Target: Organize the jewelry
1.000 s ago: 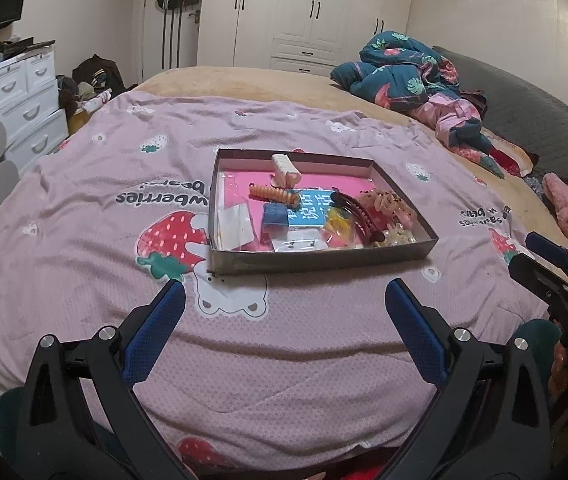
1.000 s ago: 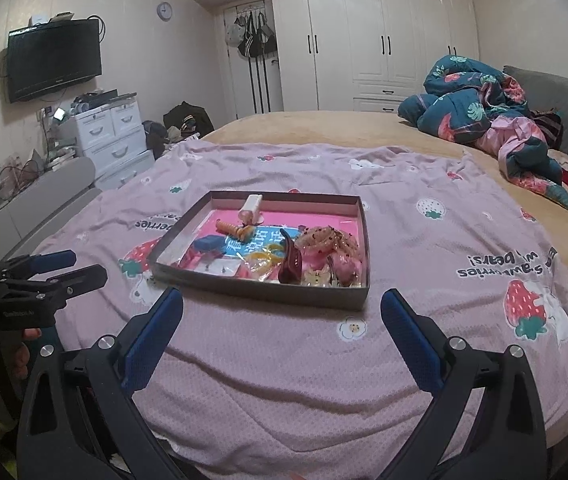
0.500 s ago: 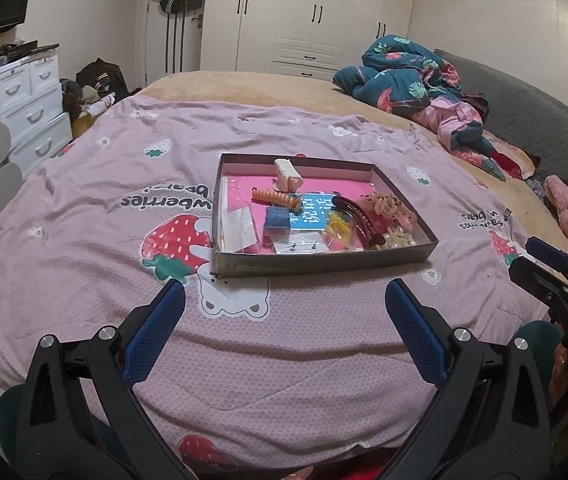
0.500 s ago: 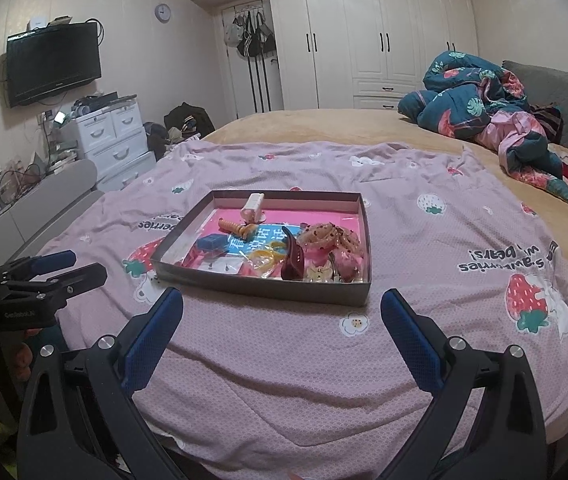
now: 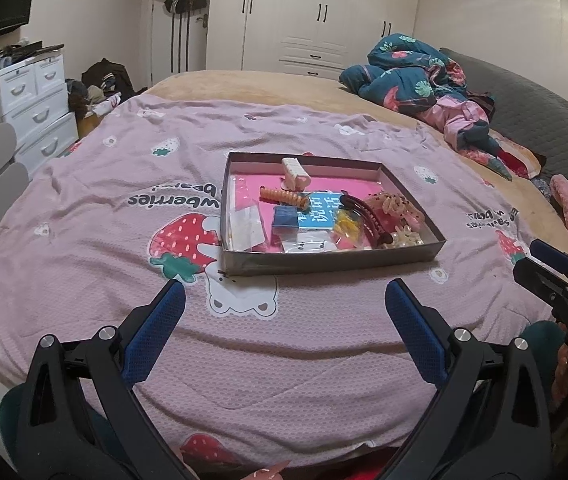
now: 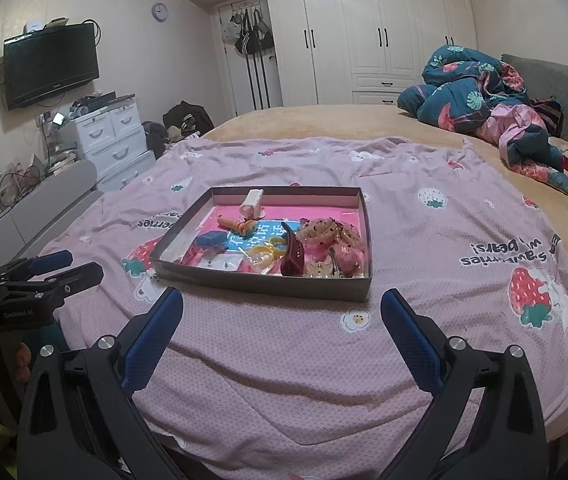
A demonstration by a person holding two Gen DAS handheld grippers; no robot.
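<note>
A shallow grey box [image 5: 332, 261] [image 6: 260, 285] with a pink floor sits on the pink strawberry bedspread. It holds several hair and jewelry pieces: a white clip [image 5: 295, 171], an orange spiral tie [image 5: 284, 197], a blue square box [image 5: 285, 217], a dark red claw clip [image 5: 366, 216] [image 6: 292, 256], a beige scrunchie [image 6: 326, 232] and small clear bags [image 5: 246, 226]. My left gripper [image 5: 284, 300] is open and empty, short of the box's near wall. My right gripper [image 6: 282, 308] is open and empty, also short of the box.
A crumpled teal and pink quilt [image 5: 424, 80] [image 6: 484, 96] lies at the back right of the bed. White drawers [image 5: 36, 104] and a wall TV [image 6: 50, 64] stand at the left. White wardrobes [image 6: 364, 32] line the far wall.
Both views have tilted up a little, so the box sits lower in frame. Both grippers stay open and empty.
</note>
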